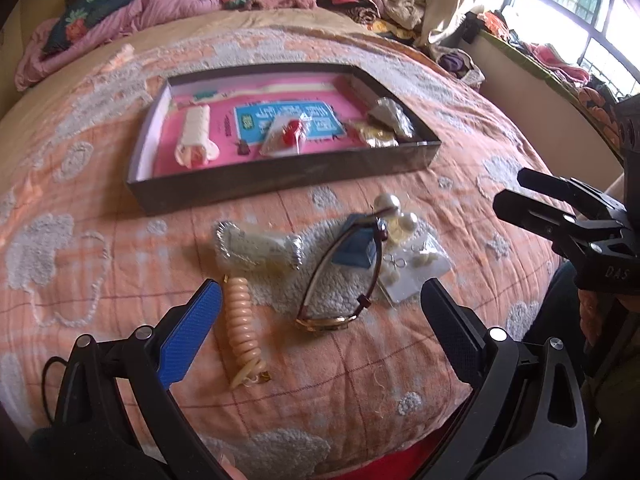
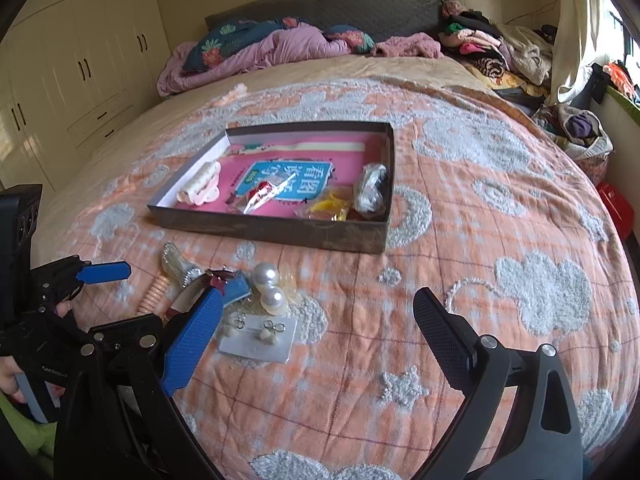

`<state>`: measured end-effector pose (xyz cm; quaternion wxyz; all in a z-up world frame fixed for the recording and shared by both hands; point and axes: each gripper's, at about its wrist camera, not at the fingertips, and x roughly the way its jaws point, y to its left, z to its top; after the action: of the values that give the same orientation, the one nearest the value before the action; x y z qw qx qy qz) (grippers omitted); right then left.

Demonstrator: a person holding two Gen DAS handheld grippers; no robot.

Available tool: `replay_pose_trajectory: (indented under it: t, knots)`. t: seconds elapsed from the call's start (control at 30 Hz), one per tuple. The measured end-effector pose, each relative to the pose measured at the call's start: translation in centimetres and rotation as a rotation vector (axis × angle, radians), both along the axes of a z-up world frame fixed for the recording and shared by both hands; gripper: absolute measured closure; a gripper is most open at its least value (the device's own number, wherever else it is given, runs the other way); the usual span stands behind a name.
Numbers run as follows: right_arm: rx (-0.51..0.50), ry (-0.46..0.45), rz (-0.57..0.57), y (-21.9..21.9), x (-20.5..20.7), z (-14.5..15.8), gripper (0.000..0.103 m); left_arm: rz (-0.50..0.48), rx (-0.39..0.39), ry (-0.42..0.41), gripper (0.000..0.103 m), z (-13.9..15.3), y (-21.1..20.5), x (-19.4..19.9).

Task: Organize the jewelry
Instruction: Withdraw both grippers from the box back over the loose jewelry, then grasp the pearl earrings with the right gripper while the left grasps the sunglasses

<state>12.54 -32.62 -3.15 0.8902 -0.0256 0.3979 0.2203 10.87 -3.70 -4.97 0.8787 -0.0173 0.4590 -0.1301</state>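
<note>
Loose jewelry lies on the orange bedspread: a peach coil bracelet [image 1: 240, 328], a watch [image 1: 340, 280] with a dark red strap, a small blue box [image 1: 354, 250], big pearl earrings [image 1: 390, 204] and a white earring card [image 2: 260, 336]. Beyond them stands a shallow dark box [image 1: 280, 176] with a pink lining; it holds a cream roll, a red piece in a clear bag and gold pieces. My left gripper [image 1: 320, 283] hovers open over the watch and bracelet. My right gripper [image 2: 318, 298] is open just right of the earring card, holding nothing.
Crumpled pink bedding [image 2: 256, 52] and a clothes pile [image 2: 492, 48] fill the head of the bed. Wardrobe doors [image 2: 80, 68] line the left wall. A window ledge with clothes [image 1: 552, 60] runs along the right. A hand holds the left gripper's handle.
</note>
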Motion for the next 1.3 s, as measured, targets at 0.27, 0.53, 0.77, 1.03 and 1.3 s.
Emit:
replay_pose_trajectory:
  t: [0.27, 0.53, 0.77, 1.03, 1.3]
  knots:
    - [-0.041, 0.035, 0.015, 0.4, 1.1, -2.0, 0.008, -0.038, -0.003, 0.062, 0.01, -2.2, -0.7, 0.9]
    - [-0.08, 0.076, 0.059, 1.5, 2.3, -3.9, 0.01, -0.055, 0.01, 0.095, 0.023, -3.9, -1.2, 1.8]
    - [-0.076, 0.126, 0.089, 2.4, 3.6, -5.3, 0.018, -0.063, 0.039, 0.085, 0.054, -4.5, -1.4, 2.2]
    - [-0.095, 0.132, 0.132, 3.8, 4.2, -5.9, 0.025, -0.058, -0.004, 0.067, 0.069, -3.8, -0.6, 2.0]
    - [-0.1, 0.146, 0.174, 5.4, 5.3, -7.0, 0.047, -0.042, -0.031, 0.035, 0.069, -2.2, 0.2, 1.5]
